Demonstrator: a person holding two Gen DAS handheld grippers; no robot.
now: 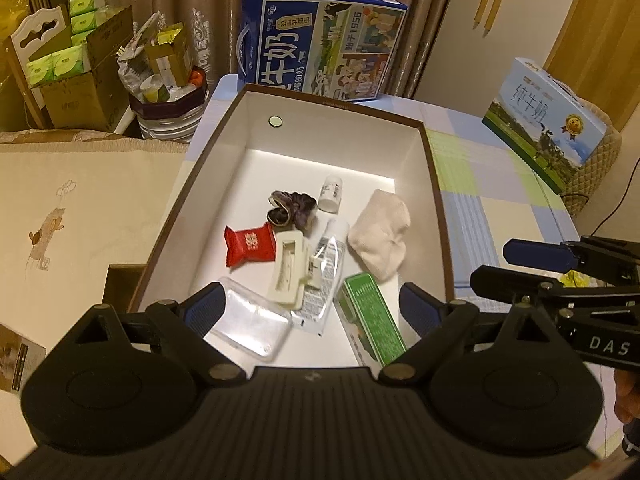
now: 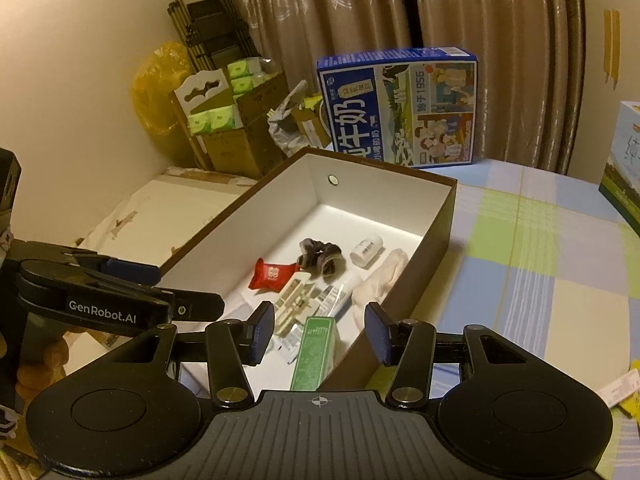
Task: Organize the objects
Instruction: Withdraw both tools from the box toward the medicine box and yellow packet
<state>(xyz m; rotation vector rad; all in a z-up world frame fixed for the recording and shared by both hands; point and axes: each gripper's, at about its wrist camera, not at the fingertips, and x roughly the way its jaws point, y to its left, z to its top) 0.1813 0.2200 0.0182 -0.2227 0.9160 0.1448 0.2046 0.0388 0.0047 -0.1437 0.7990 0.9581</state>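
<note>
1. Eight or so items lie in the box (image 1: pixel 434 200), including a carton (image 1: pixel 370 320) and a sock (image 1: pixel 380 232).
2. We hold both claws, left (image 1: pixel 310 308) and right (image 2: pixel 320 334), apart and empty above it.
3. Little seems left; yellow scraps (image 2: pixel 634 392) remain on the surface (image 2: pixel 540 280).

Brown patterned curtains (image 2: pixel 460 40) hang across the back of the room, with a plain cream wall (image 2: pixel 80 80) to their left. A pale cupboard door (image 1: pixel 500 32) and a wooden door (image 1: pixel 596 32) stand at the right. The table wears a checked cloth (image 2: pixel 540 248) in blue, green and white. In the corner, a folded black trolley (image 2: pixel 208 24) leans behind cardboard cartons (image 2: pixel 236 136) of green tissue packs, beside a yellow plastic bag (image 2: pixel 156 88). The light is warm and dim.
</note>
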